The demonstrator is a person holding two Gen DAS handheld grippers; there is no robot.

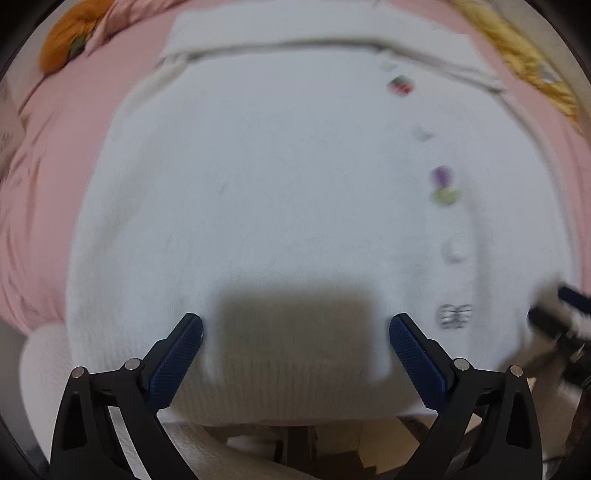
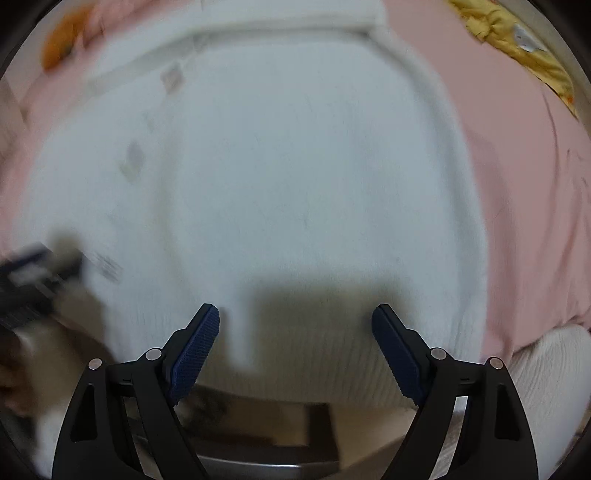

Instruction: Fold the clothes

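Observation:
A white knit cardigan [image 1: 266, 192] with small embroidered fruit motifs [image 1: 441, 184] down its front lies flat on a pink sheet [image 1: 48, 155]; its ribbed hem hangs toward me. My left gripper [image 1: 295, 323] is open just above the hem, empty. The cardigan also fills the right wrist view [image 2: 280, 173]. My right gripper [image 2: 295, 314] is open above the hem on the cardigan's right part, empty. Each gripper shows blurred at the other view's edge [image 1: 554, 317], [image 2: 33, 280].
An orange cloth [image 1: 70, 33] lies at the far left and a yellow cloth [image 1: 517, 55] at the far right on the sheet. A white sleeve or cushion [image 2: 554, 369] hangs at the near right edge. Floor and furniture legs [image 2: 317, 421] show below.

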